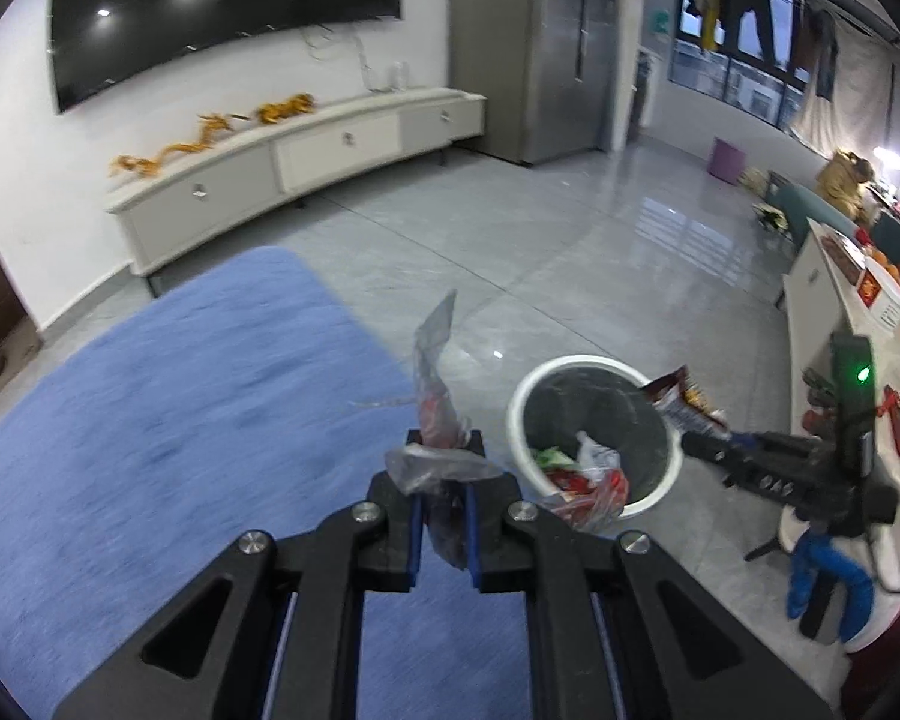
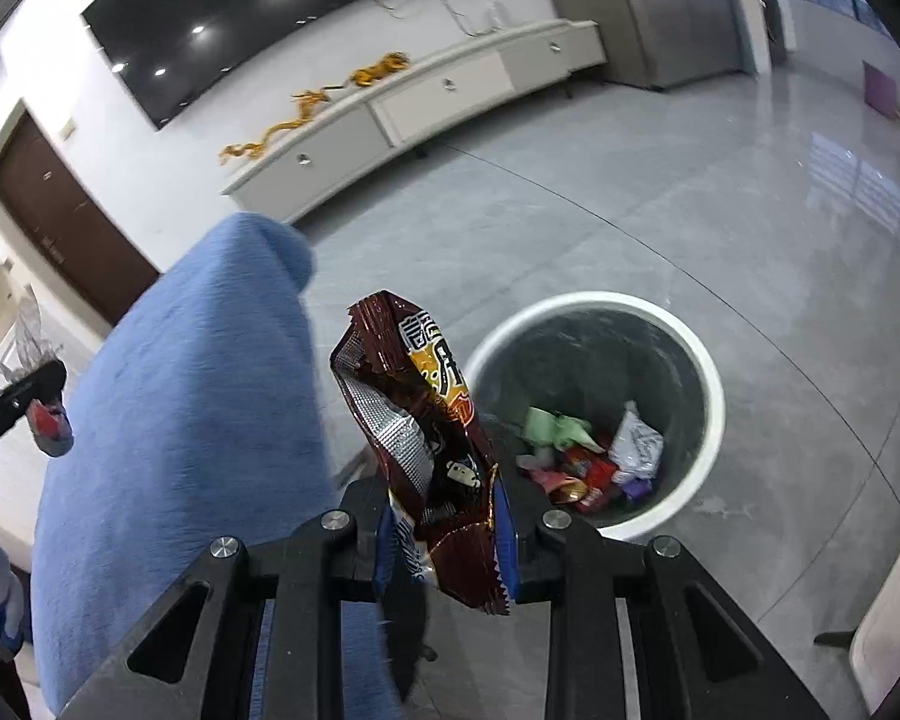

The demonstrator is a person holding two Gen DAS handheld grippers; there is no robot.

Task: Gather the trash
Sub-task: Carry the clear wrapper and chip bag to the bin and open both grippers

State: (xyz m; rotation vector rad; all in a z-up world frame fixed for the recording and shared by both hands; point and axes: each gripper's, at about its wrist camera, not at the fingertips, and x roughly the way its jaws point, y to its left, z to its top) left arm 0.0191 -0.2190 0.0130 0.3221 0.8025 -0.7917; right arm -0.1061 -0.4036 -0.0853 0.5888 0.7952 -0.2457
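Trash is held in both grippers, and more lies in the white bin (image 1: pixel 594 429) on the grey tiled floor (image 1: pixel 570 252).

Left gripper (image 1: pixel 444 468): angled downward over the edge of a blue cloth-covered surface (image 1: pixel 180 420), with the bin just to its right. Its fingers (image 1: pixel 415 519) are nearly closed and pinch a crumpled clear plastic wrapper (image 1: pixel 435 396) with red print. The wrapper sticks up past the fingertips, and a clear fold drapes across them.

Right gripper (image 2: pixel 444 534): angled downward, with the blue surface on its left and the bin ahead to its right. Its fingers (image 2: pixel 503 525) are closed tight on a dark red snack packet (image 2: pixel 414 420) with a silver lining, which stands up above the fingertips.

Left wrist view only: the right gripper appears at the bin's far rim, its packet overhanging the rim. A blue and white sleeve (image 1: pixel 828 582) shows beneath it, and a long white counter (image 1: pixel 858 324) with assorted items runs along the right edge. Laundry (image 1: pixel 744 12) hangs before a window in the background.

Right wrist view only: the bin interior is clearer, holding green, red, pink and white wrappers (image 2: pixel 588 456) at the bottom. The left gripper tip shows at the left edge with its wrapper. A brown door (image 2: pixel 60 216) stands at the left.

Both views show a wall television (image 1: pixel 210 6) above a long white cabinet (image 1: pixel 306 156).
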